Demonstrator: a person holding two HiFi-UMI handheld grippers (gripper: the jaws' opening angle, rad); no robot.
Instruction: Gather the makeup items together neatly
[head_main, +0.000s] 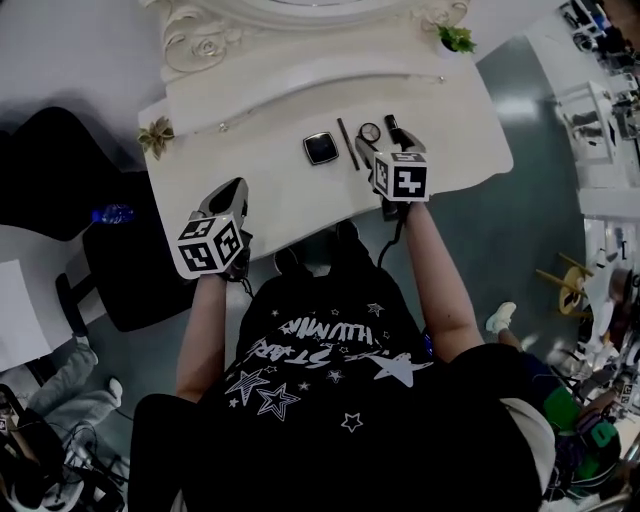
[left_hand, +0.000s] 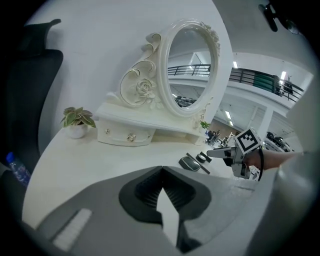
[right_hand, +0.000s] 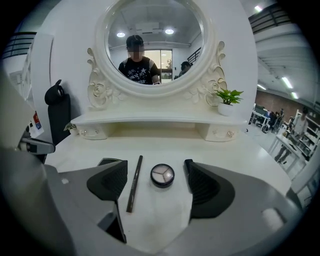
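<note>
On the white desk beneath an ornate mirror, a square compact, dark pencil and round compact lie side by side, the right claw spread wide and gripping nothing, the left claw pinched together, empty.

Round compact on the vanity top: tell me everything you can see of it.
The round compact is a small disc with a black rim and a clear top showing three pale wedges; it looks like plastic. It lies flat on the white tabletop, right of the pencil and apart from it. In the right gripper view it shows between the open jaws of the right gripper, and neither jaw touches it.
</note>
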